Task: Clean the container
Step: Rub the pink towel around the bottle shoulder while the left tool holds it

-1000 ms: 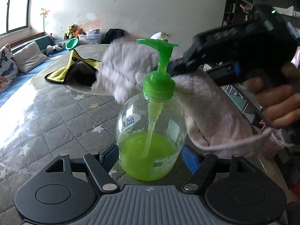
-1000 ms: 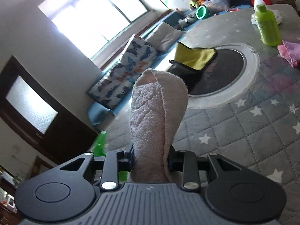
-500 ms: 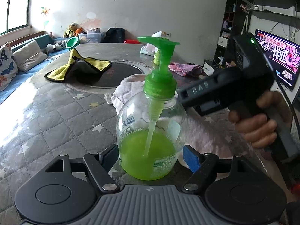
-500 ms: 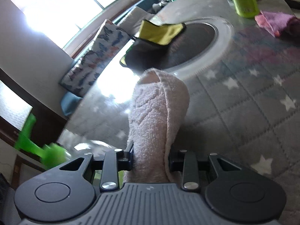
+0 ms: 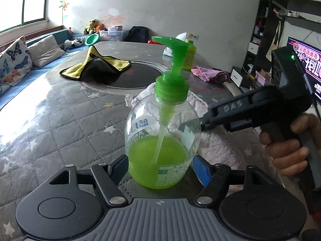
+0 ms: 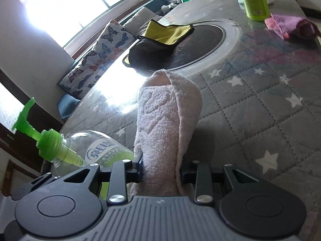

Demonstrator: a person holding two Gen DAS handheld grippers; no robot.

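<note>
Mid-wipe, nowhere near finished: left gripper [image 5: 160,163] clamped on the pump bottle [image 5: 161,140] above the quilted table [image 5: 66,124], right gripper [image 6: 160,170] clenched on the pale towel [image 6: 168,120] beside it.

Two green bottles [image 5: 162,140] [image 5: 188,57], three cloths [image 6: 168,128] [image 5: 96,68] [image 5: 208,74], two grippers [image 5: 160,166] [image 6: 160,168], one table [image 5: 70,124].
</note>
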